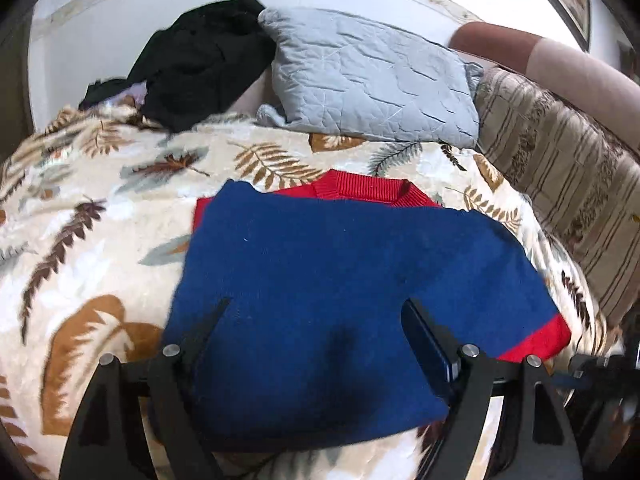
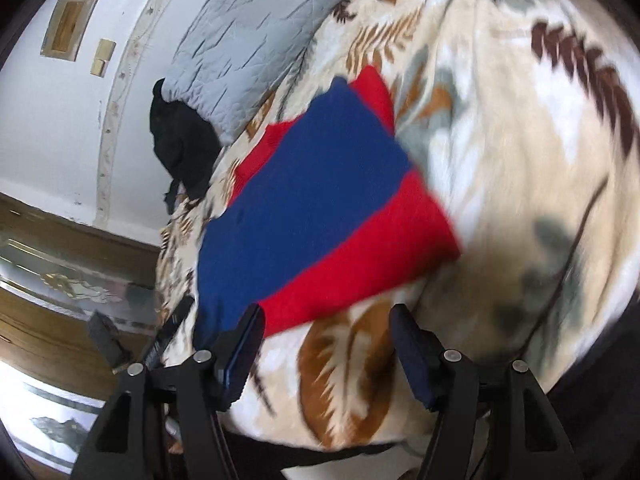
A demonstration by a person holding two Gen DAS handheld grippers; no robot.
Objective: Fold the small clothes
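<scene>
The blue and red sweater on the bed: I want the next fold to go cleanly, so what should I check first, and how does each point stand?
1. Sweater lies flat on the leaf-print blanket: ok.
2. Left gripper open, gripping nothing: ok.
3. Right gripper open at the red hem: ok.
4. Grey pillow clear of the sweater: ok.
5. Sleeves tucked evenly underneath: cannot tell.

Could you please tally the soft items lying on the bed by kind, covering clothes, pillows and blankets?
Clothes: 2, the blue and red sweater and the black garment pile
Pillows: 2, the grey quilted pillow and the striped brown cushion
Blankets: 1, the leaf-print blanket
Total: 5
</scene>
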